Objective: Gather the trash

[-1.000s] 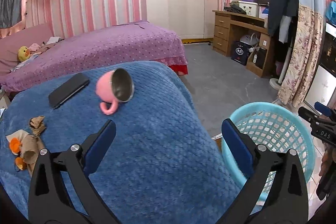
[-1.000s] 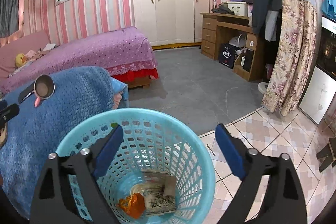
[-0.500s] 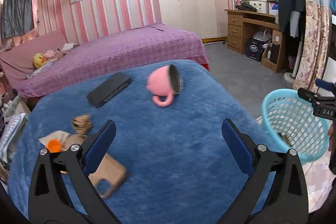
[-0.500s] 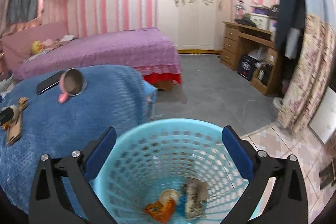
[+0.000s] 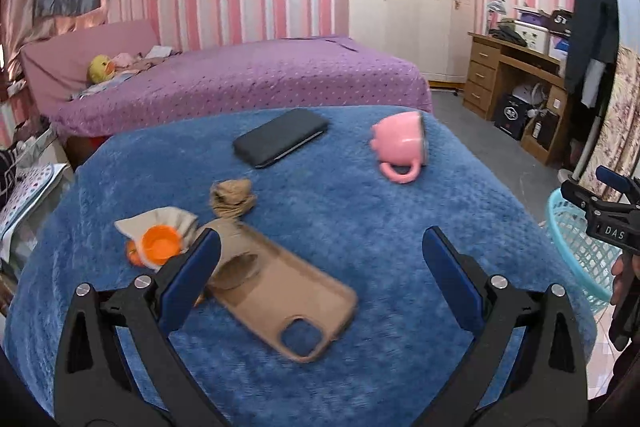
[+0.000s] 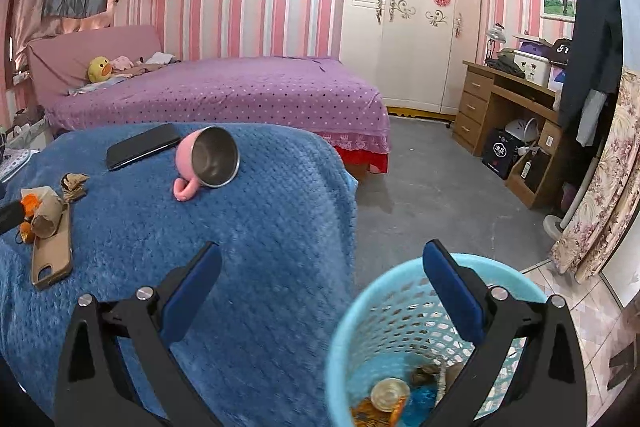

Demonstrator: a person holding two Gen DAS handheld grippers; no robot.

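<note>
- Blue fleece blanket (image 5: 360,227) covers the surface that carries everything; its right edge drops to the grey floor, and the light blue basket (image 6: 400,307) stands on the floor just beside that edge.
- Left gripper (image 5: 320,275) hangs above the near part of the blanket with its blue-padded fingers spread wide and nothing between them.
- Right gripper (image 6: 322,291) is likewise spread and empty, one finger over the blanket's right edge, the other over the basket's rim.
- Trash on the blanket sits toward its left side: a crumpled brown paper ball (image 5: 232,197), a beige wrapper with an orange cup-shaped piece (image 5: 160,239) just left of it, and a brown paper tube (image 5: 236,255) lying on the upper end of a tan phone case (image 5: 288,295).
- Tan phone case lies flat, long axis running diagonally from the trash toward the near edge, camera cut-out at the near end.
- Black phone (image 5: 280,143) lies flat near the far edge, long axis slanting toward the far right corner.
- Pink mug (image 5: 400,143) lies on its side near the far right corner, handle toward the near edge, mouth facing right.
- Basket already holds several wrappers and a round lid (image 6: 390,393) at its bottom.
</note>
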